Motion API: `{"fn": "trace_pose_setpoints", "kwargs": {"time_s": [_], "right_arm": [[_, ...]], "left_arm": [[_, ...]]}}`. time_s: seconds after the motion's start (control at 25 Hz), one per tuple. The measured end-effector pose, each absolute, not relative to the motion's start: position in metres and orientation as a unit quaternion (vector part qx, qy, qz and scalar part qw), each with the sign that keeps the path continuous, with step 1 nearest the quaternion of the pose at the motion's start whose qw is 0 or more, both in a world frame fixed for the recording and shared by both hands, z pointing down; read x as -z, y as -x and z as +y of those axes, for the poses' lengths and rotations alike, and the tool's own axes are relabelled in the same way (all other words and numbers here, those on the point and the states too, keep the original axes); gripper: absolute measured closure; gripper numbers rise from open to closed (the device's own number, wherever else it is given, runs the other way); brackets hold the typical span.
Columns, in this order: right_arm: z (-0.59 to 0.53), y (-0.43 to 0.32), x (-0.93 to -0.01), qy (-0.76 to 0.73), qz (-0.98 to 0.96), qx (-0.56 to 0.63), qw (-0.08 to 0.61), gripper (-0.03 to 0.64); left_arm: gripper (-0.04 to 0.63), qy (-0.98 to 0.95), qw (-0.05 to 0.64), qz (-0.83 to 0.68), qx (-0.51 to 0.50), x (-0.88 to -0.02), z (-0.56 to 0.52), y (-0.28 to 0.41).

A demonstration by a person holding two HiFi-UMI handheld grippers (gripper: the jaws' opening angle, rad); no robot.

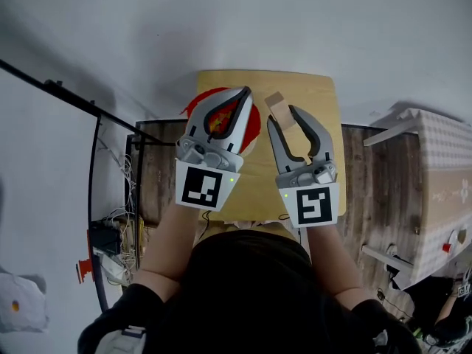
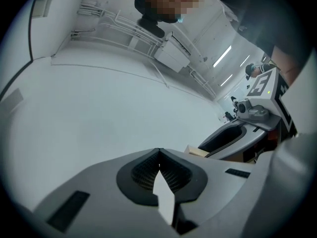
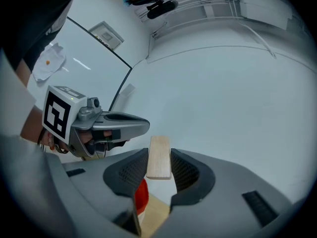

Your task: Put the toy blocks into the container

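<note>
In the head view both grippers are held up over a small wooden table. My right gripper is shut on a flat, pale wooden block; in the right gripper view the block stands upright between the ribbed pads. My left gripper is shut with nothing in it, its tips meeting in the left gripper view. Below it sits the red container with coloured blocks inside. The red container also shows under the right jaws.
A cloth-covered table stands at the right. Black framing with cables and a power strip lies at the left on the wooden floor. A white wall fills the space ahead of both grippers.
</note>
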State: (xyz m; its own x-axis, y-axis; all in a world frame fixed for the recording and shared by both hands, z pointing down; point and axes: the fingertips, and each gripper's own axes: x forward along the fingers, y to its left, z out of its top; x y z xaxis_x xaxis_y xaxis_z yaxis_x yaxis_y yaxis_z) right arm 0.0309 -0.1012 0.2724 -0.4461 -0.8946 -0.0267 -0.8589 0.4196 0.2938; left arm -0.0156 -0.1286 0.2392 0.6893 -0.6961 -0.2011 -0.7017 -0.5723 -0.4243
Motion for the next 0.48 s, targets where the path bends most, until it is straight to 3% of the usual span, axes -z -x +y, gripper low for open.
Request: {"fn": "trace_pose_setpoints", "kwargs": {"time_s": [0.48], "right_arm": [[-0.111,0.025,-0.305,-0.449,-0.887,0.078,0.075,0.457]], "left_arm": [[0.584,0.866,0.231,0.444,0.009,-0.242,-0.129,0.066]]}}
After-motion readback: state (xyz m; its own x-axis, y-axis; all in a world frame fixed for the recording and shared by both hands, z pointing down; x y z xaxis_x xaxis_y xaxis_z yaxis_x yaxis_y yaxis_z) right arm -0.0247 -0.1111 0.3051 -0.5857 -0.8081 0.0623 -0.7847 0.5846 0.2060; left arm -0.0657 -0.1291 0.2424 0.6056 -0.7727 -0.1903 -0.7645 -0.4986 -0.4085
